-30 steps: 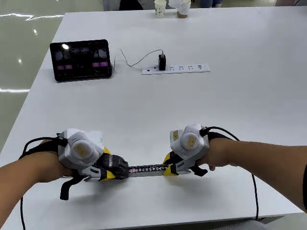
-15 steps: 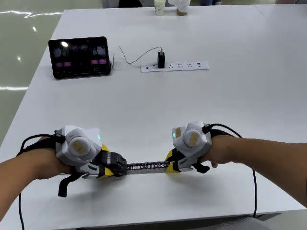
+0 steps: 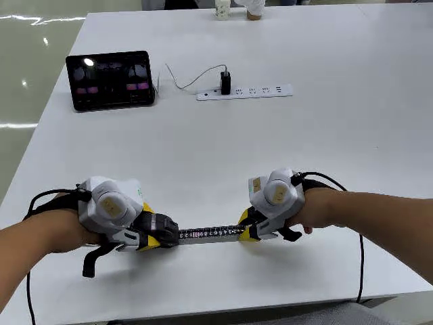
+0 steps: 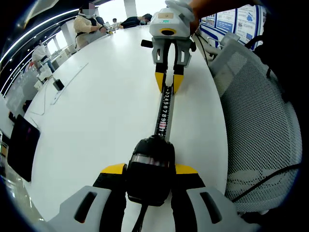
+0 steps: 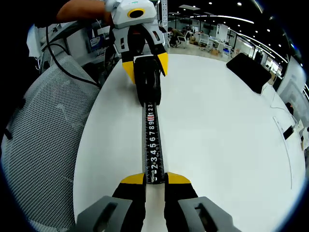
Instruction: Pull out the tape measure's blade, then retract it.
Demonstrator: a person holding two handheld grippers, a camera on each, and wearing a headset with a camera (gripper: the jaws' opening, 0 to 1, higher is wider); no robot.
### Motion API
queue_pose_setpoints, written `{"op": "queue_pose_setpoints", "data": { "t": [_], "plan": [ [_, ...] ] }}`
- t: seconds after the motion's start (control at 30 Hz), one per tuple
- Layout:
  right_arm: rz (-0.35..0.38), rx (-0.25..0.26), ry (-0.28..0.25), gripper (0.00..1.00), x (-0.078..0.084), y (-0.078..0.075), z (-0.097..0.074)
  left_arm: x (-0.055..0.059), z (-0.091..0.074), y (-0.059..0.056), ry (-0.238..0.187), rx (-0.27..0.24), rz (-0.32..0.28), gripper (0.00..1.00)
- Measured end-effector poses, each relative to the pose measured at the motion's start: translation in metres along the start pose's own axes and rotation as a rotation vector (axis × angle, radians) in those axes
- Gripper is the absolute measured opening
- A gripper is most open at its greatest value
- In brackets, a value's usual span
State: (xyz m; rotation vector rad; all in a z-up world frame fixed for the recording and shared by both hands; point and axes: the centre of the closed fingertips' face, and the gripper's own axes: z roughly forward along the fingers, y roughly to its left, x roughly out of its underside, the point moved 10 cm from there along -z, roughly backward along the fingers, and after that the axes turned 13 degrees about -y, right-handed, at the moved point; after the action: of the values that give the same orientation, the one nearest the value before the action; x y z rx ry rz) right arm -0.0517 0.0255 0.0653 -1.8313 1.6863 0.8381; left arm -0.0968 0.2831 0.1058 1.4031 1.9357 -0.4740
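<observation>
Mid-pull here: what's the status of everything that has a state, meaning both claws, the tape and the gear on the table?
left claw: shut on the tape measure case
right claw: shut on the blade's end
tape measure case: clamped in the left claw
blade: partly pulled out, straight between case and right claw
tablet: screen lit
power strip: one black charger plugged in

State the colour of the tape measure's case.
The case is black, seen best in the left gripper view.
</observation>
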Motion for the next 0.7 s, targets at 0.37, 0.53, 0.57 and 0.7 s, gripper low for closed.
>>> {"op": "queue_pose_setpoints", "data": {
  "t": [0.37, 0.53, 0.57, 0.7],
  "plan": [
    [0.004, 0.002, 0.008, 0.1, 0.006, -0.003, -0.007, 0.001, 0.001, 0.0, -0.006, -0.005, -0.006, 0.3],
    [0.002, 0.002, 0.013, 0.1, 0.007, -0.002, -0.01, 0.001, 0.001, 0.0, -0.01, -0.007, -0.007, 0.3],
    [0.0, 0.003, 0.015, 0.1, 0.008, -0.002, -0.011, 0.001, 0.001, 0.0, -0.011, -0.007, -0.007, 0.3],
    [0.002, 0.007, 0.019, 0.1, 0.01, -0.002, -0.014, 0.001, 0.001, 0.0, -0.013, -0.008, -0.008, 0.3]
  ]
}}
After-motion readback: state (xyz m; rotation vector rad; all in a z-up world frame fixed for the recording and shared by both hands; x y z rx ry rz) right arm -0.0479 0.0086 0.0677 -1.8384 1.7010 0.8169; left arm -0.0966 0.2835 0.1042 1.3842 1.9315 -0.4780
